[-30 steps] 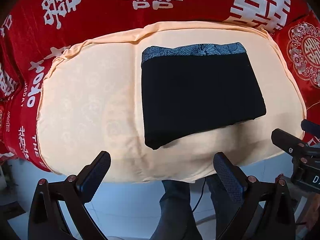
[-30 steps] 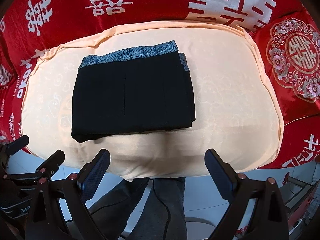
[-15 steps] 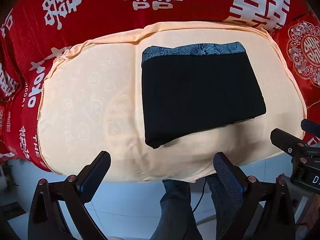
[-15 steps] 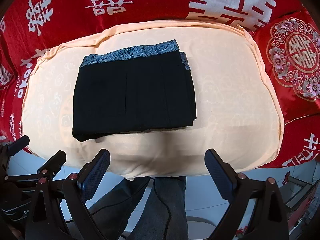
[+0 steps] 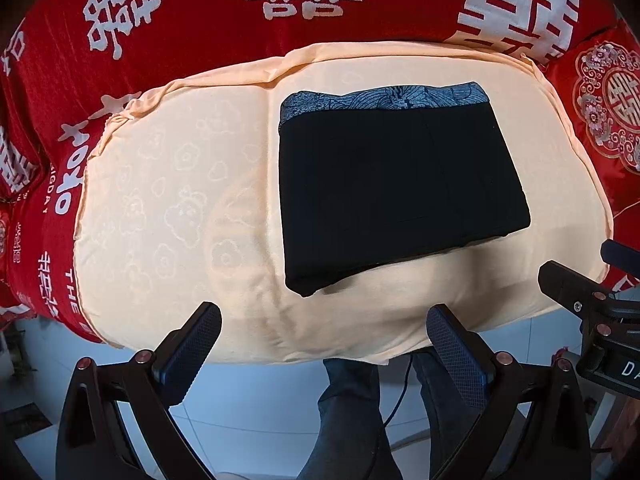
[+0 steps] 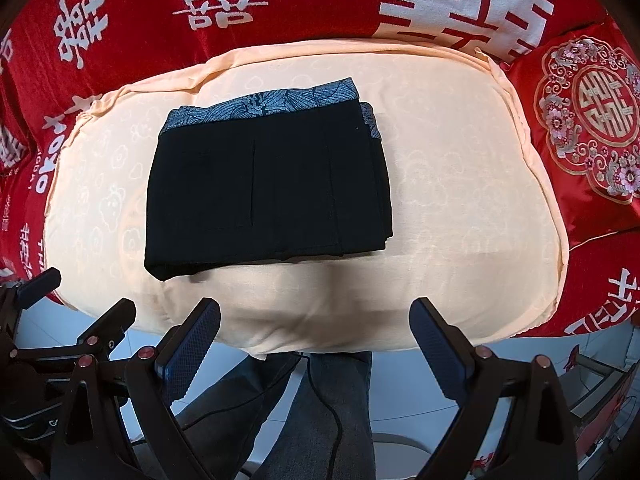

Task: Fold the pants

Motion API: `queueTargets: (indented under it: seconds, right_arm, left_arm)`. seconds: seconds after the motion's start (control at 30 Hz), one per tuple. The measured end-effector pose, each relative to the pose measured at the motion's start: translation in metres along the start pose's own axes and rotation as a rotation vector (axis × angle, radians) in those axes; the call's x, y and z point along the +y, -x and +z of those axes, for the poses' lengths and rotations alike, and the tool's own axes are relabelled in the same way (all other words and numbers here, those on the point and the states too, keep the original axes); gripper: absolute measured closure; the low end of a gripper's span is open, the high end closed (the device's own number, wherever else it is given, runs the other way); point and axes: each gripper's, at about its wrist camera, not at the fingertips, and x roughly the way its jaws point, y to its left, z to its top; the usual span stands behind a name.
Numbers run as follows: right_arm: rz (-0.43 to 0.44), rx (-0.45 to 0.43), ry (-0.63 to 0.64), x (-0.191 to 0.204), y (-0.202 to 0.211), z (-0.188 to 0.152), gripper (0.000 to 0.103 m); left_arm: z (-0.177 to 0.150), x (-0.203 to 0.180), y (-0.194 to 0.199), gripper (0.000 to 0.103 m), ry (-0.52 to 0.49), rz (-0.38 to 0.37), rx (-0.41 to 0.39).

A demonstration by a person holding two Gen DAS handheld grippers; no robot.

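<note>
Black pants [image 5: 396, 188] with a blue-grey patterned waistband lie folded into a flat rectangle on a peach cushion [image 5: 168, 208]. They also show in the right wrist view [image 6: 268, 192]. My left gripper [image 5: 324, 340] is open and empty, held back off the cushion's front edge, below the pants. My right gripper [image 6: 316, 336] is open and empty, also off the front edge, below and right of the pants. The right gripper shows at the right edge of the left wrist view [image 5: 580, 296]. The left gripper shows at the left edge of the right wrist view [image 6: 80, 320].
The peach cushion [image 6: 460, 208] sits on a red cover with white characters [image 6: 224, 4]. A red embroidered pillow [image 6: 592, 120] lies at the right. A person's legs in dark trousers [image 6: 320, 412] and a cable stand below the front edge, over a pale floor.
</note>
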Motion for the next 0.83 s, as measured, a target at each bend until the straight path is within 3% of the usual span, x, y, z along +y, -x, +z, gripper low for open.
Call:
queueTargets:
  seconds: [0.83]
  right_arm:
    - [0.002,0.003,0.008,-0.0008,-0.0013,0.0013,0.007]
  left_arm:
    - [0.0010,-0.0024,0.0001,0.000,-0.003,-0.006,-0.005]
